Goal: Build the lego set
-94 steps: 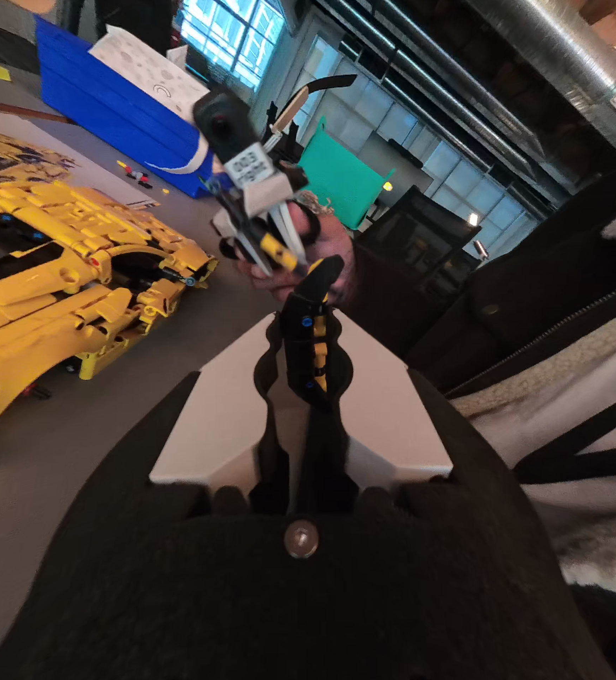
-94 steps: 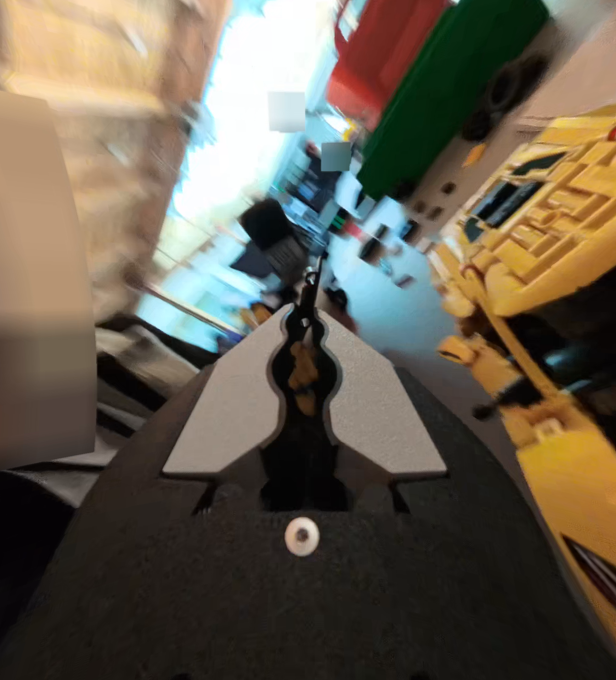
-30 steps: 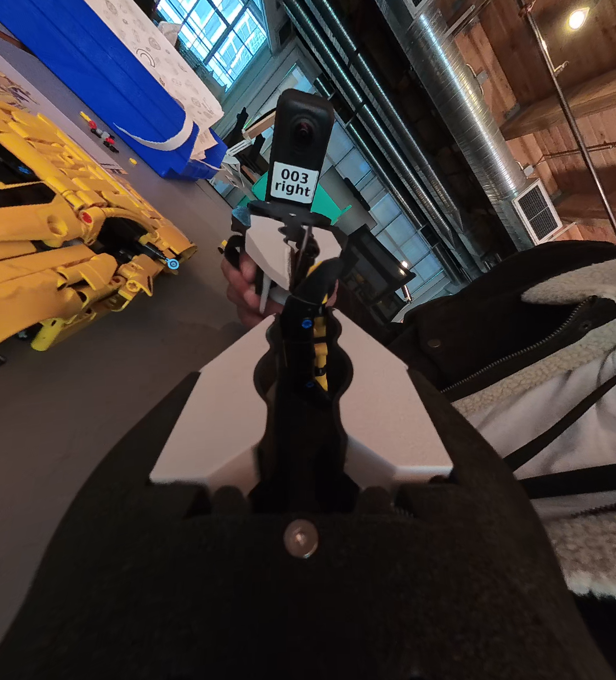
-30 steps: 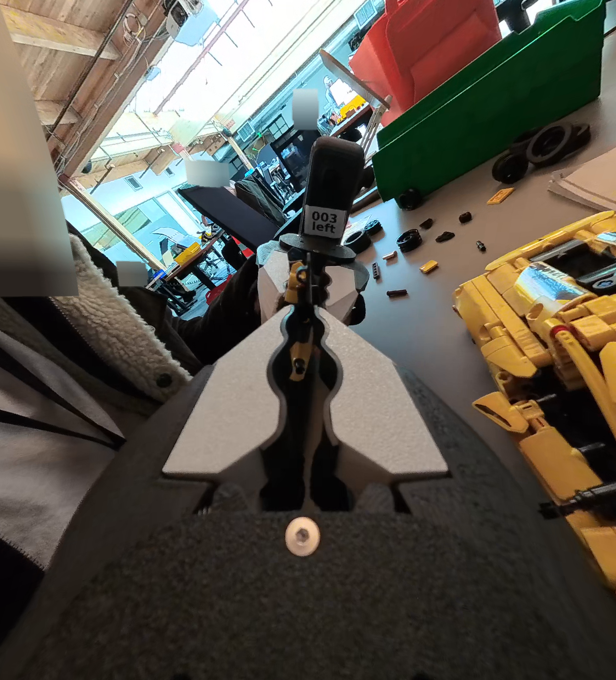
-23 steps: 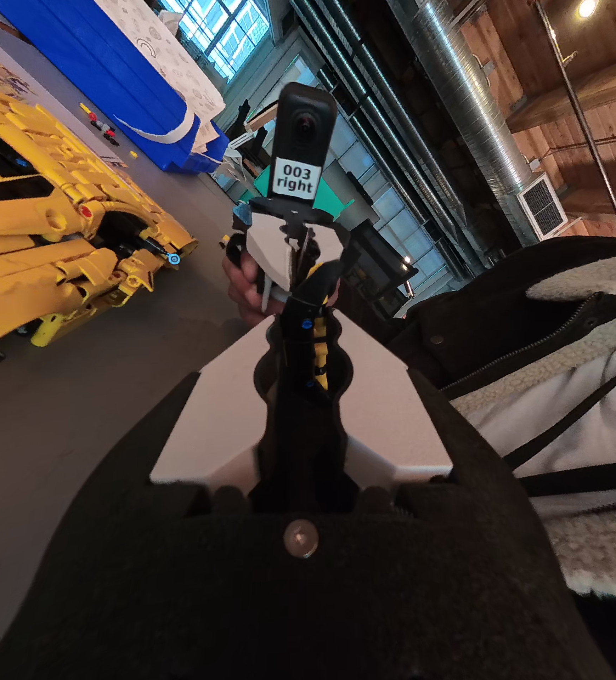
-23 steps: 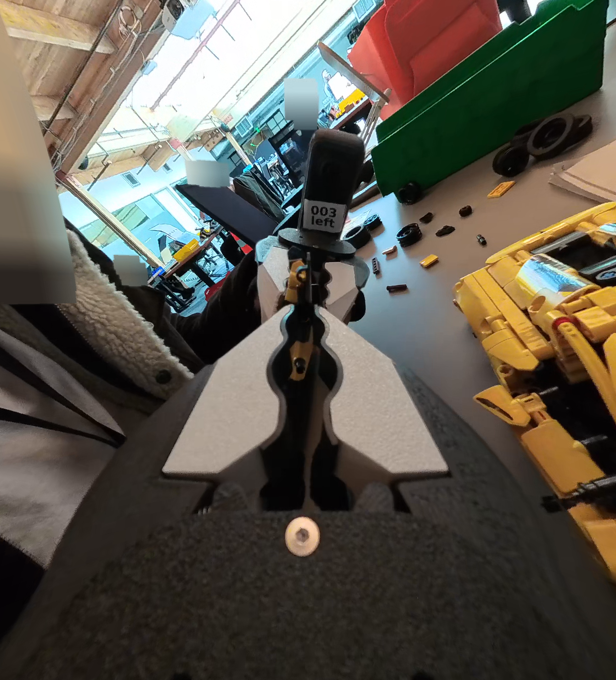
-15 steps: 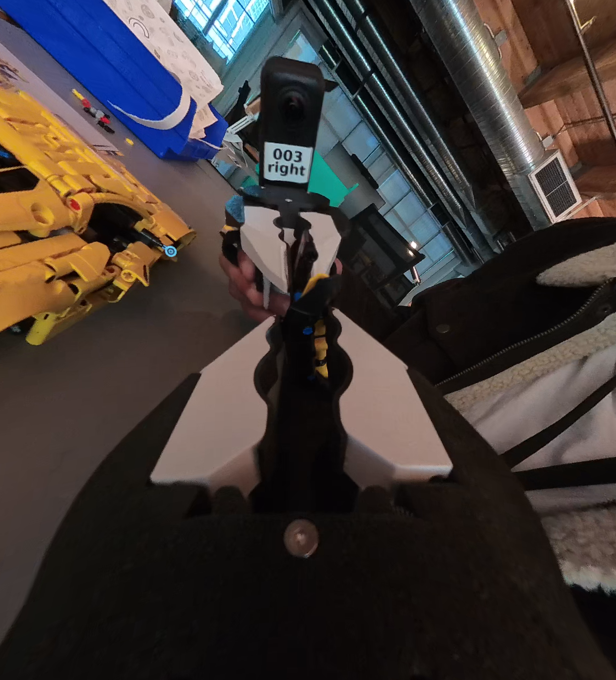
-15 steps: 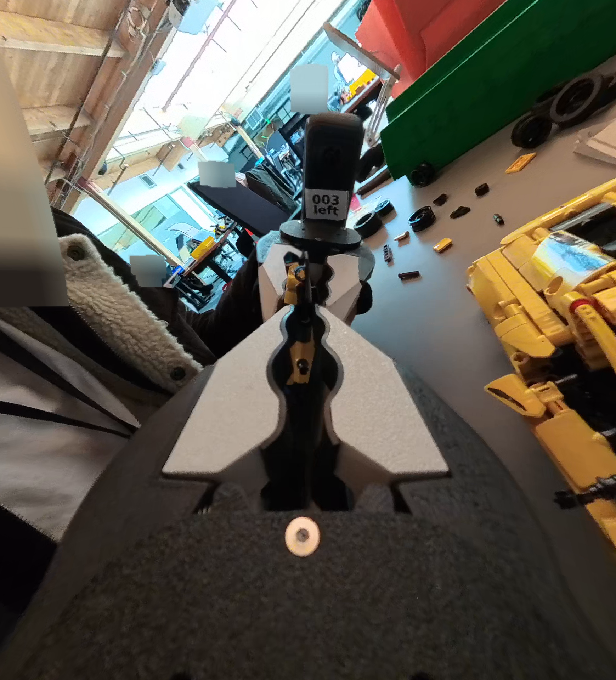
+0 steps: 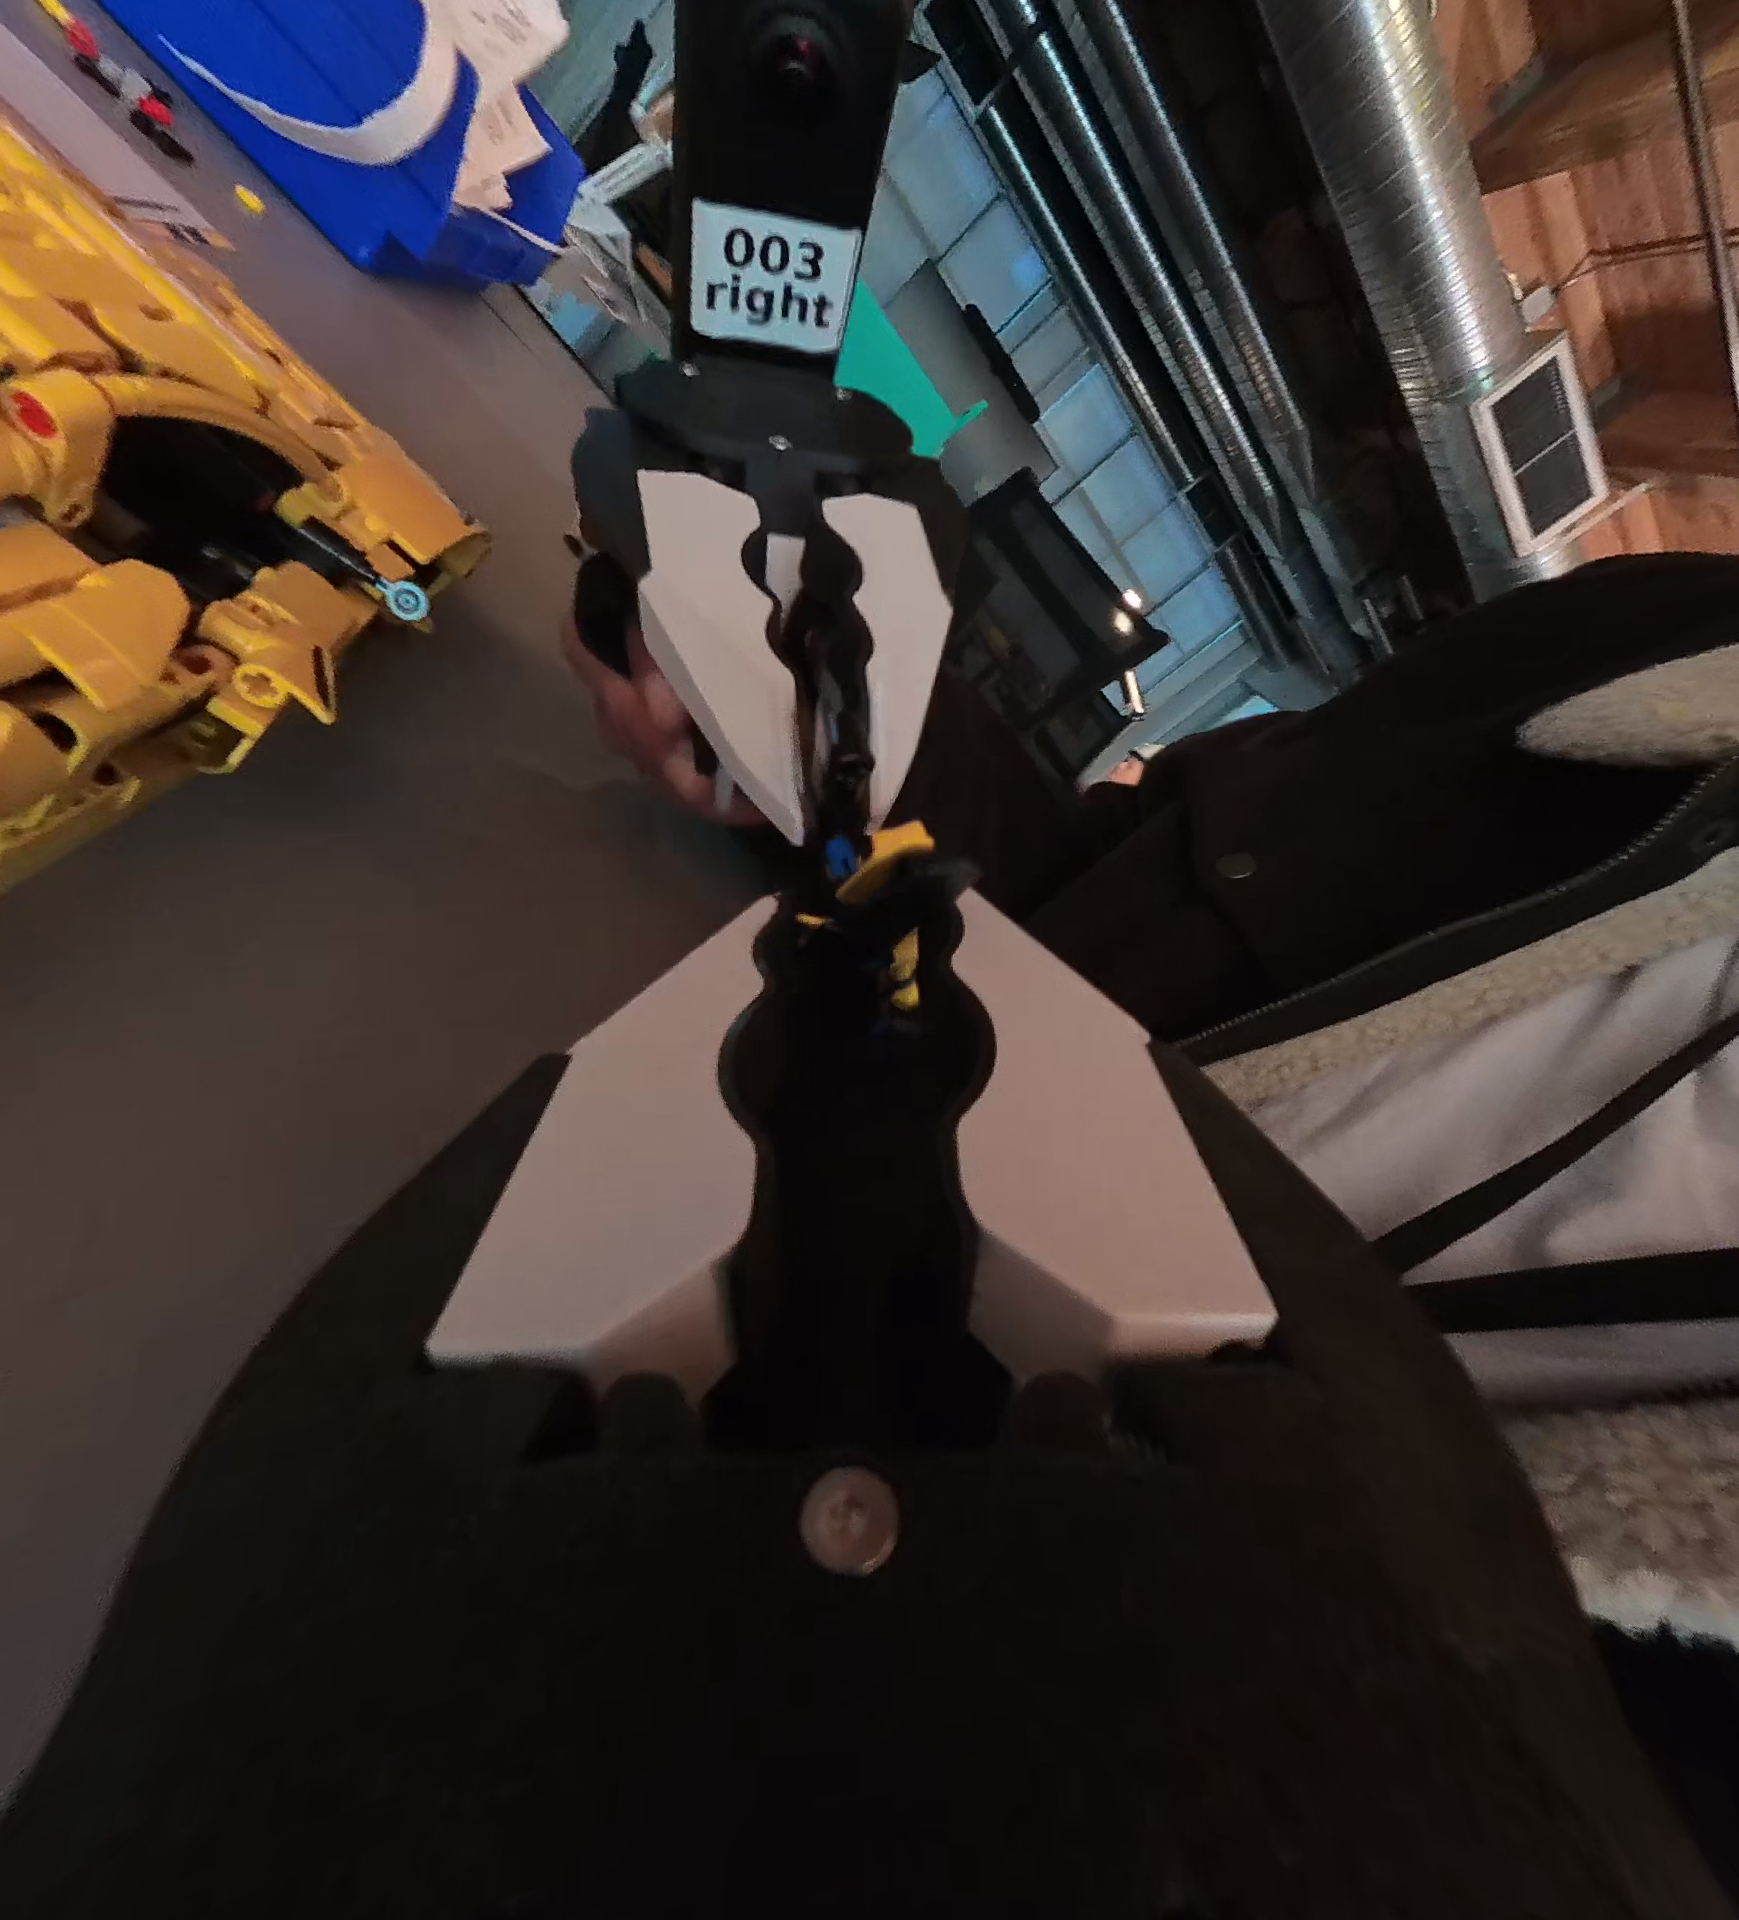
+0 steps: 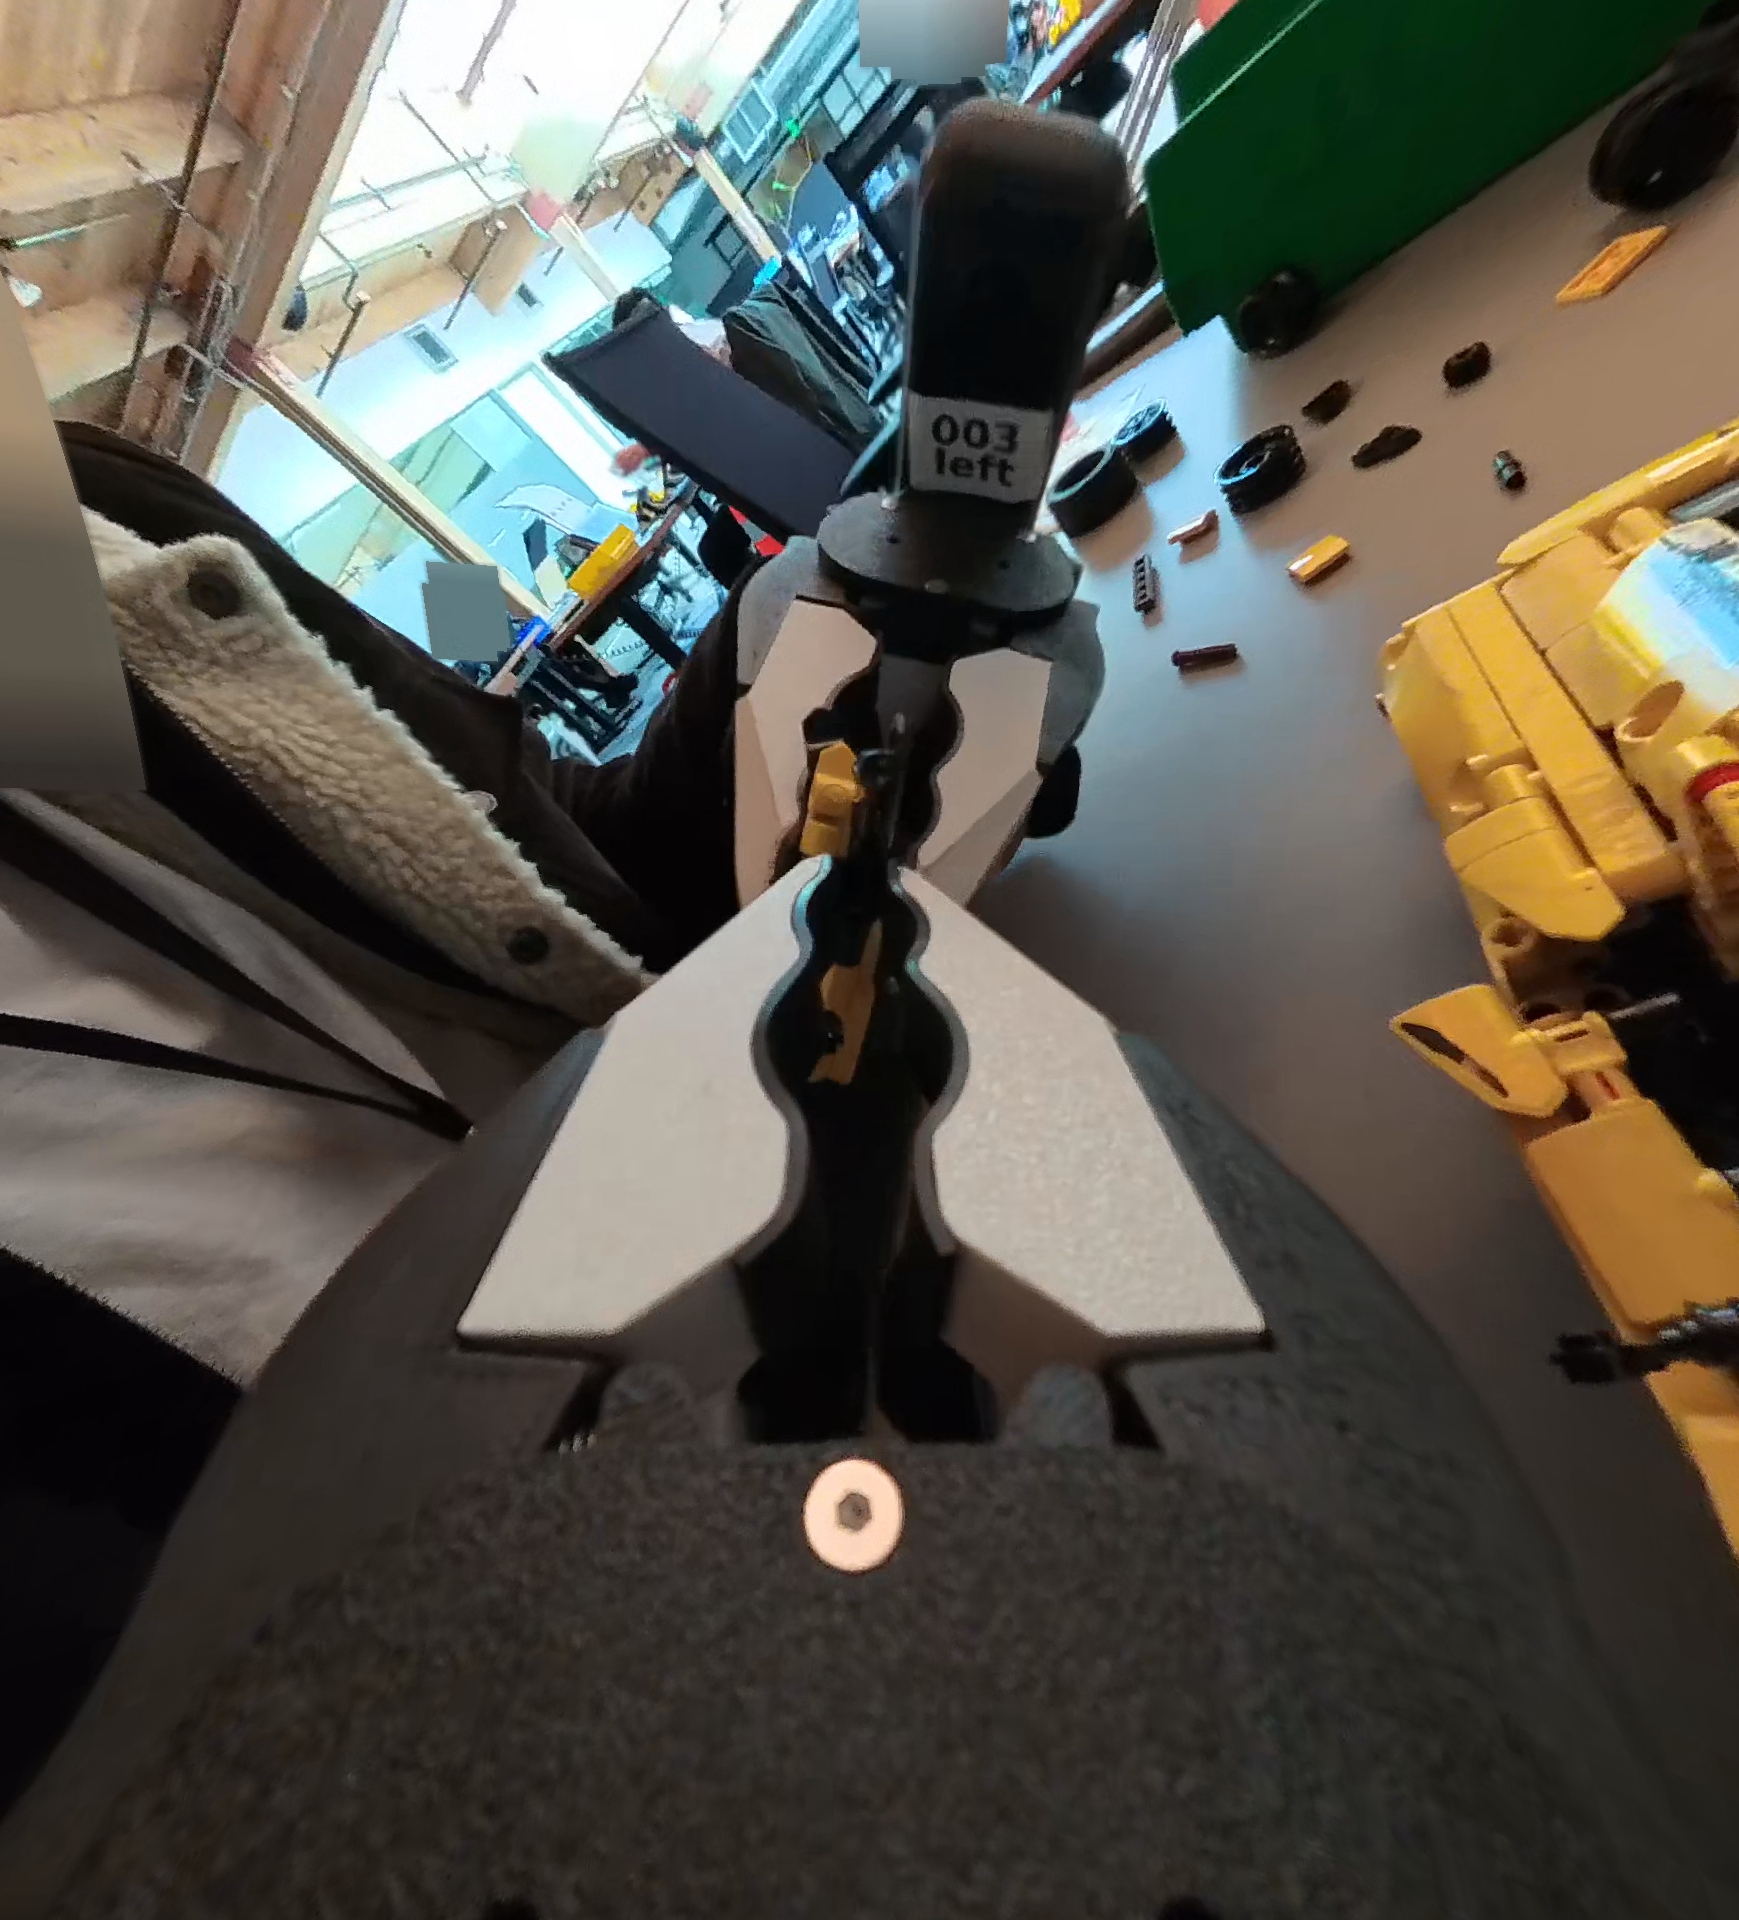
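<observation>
2 wrist views face each other, tips nearly touching; both share yellow lego car on grey table.

White label with printed black characters fixed to the black camera body above the right gripper, like label carried on the camera body above the left gripper, wording not reproduced, no other markings legible.

Your table: dark grey top. On it: yellow lego car, part-built; green bin; blue bin; loose black tyres; small black pieces and yellow pieces, scattered between car and green bin.
</observation>
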`<control>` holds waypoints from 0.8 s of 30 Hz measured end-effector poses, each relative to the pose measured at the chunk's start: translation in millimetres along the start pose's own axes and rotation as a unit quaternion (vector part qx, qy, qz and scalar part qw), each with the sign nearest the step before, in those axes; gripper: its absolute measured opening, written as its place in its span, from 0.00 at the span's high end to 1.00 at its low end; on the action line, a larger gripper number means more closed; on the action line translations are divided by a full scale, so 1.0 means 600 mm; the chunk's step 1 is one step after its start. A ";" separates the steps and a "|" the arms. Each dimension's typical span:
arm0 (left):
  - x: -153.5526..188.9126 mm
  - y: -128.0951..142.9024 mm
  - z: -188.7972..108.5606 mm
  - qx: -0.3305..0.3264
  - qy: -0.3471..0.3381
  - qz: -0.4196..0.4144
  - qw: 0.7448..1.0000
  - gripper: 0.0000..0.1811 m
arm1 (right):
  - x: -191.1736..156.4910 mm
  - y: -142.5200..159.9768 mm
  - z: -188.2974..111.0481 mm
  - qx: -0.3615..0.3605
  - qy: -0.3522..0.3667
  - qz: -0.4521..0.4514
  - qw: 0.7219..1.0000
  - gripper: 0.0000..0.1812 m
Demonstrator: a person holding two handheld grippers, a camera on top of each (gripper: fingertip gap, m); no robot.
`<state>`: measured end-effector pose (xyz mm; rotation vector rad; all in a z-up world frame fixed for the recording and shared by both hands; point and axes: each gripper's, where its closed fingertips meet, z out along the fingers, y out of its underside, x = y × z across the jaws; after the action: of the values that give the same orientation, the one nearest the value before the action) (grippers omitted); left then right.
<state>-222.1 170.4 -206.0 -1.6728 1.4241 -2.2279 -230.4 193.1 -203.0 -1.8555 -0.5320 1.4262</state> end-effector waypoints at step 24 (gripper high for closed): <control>-0.013 0.005 0.006 -0.016 -0.061 0.057 0.996 0.88 | 0.007 0.006 -0.003 -0.067 -0.015 0.112 0.991 0.96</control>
<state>-217.5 170.1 -214.2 -1.6595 1.4930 -2.0196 -228.0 192.9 -208.2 -2.0550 -0.4545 1.6007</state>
